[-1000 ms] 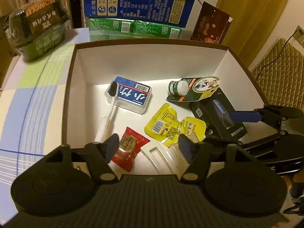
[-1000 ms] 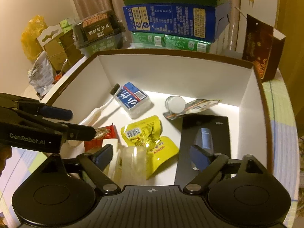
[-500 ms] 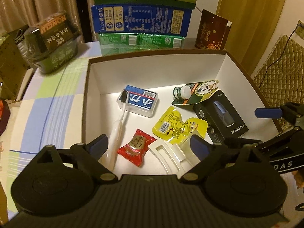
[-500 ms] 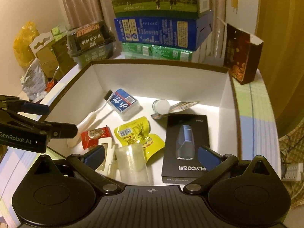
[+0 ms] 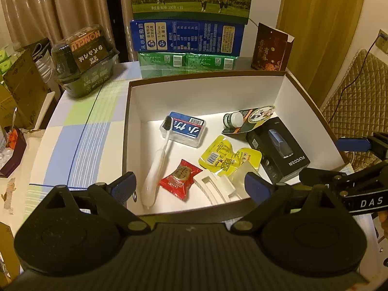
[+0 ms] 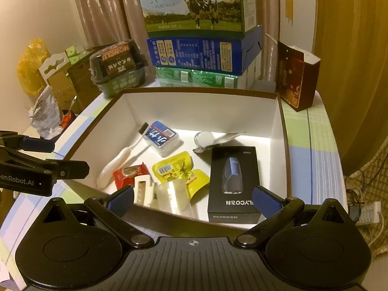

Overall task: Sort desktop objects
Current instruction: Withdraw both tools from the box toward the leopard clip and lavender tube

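Observation:
A white box with a brown rim (image 5: 206,94) (image 6: 201,106) holds a white toothbrush (image 5: 157,162) (image 6: 118,160), a blue-labelled clear case (image 5: 185,129) (image 6: 162,139), a red candy (image 5: 180,174) (image 6: 128,173), a yellow pouch (image 5: 223,157) (image 6: 177,168), a white clip (image 5: 213,185) (image 6: 143,190), a clear cup (image 6: 173,195), a green spouted pouch (image 5: 249,118) (image 6: 211,138) and a black FLYCO box (image 5: 278,148) (image 6: 234,181). My left gripper (image 5: 191,188) and right gripper (image 6: 192,200) are open and empty, above the box's near edge.
Stacked milk cartons (image 5: 189,24) (image 6: 201,36) stand behind the box. A dark gift bag (image 5: 270,47) (image 6: 294,75) is at the back right. A wrapped dark package (image 5: 83,58) (image 6: 117,69) sits at the back left. Cardboard boxes (image 6: 65,82) stand left of the table.
Both grippers have pulled back and up from inside the box and opened wider. More of the table and the cartons shows now. The objects in the box have not moved.

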Motion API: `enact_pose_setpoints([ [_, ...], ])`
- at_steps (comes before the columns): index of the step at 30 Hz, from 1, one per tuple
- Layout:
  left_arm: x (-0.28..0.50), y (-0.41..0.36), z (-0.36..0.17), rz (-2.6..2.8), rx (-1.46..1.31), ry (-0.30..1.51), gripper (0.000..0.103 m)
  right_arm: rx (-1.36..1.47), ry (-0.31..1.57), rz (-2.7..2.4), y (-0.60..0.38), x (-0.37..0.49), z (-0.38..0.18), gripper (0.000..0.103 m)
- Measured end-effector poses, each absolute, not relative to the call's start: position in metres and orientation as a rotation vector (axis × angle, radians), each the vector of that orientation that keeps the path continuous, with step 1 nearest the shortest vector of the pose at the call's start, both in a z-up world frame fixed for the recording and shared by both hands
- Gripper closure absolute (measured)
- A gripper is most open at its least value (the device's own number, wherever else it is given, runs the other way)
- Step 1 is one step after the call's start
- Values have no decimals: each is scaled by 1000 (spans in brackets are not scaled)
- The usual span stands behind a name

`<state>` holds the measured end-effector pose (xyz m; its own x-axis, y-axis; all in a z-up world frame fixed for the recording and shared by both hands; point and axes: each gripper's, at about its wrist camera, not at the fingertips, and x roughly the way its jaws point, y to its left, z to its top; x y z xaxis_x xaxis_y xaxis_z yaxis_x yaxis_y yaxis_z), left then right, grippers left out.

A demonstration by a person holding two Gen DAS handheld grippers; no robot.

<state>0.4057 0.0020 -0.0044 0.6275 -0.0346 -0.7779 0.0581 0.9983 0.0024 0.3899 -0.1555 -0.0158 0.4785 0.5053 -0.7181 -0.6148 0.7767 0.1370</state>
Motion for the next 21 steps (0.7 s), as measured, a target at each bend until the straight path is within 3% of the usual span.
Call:
enact_pose_setpoints([
  [21,332,-8,16,-66,30,865,9,-165,801,737,-173,320,0,2],
])
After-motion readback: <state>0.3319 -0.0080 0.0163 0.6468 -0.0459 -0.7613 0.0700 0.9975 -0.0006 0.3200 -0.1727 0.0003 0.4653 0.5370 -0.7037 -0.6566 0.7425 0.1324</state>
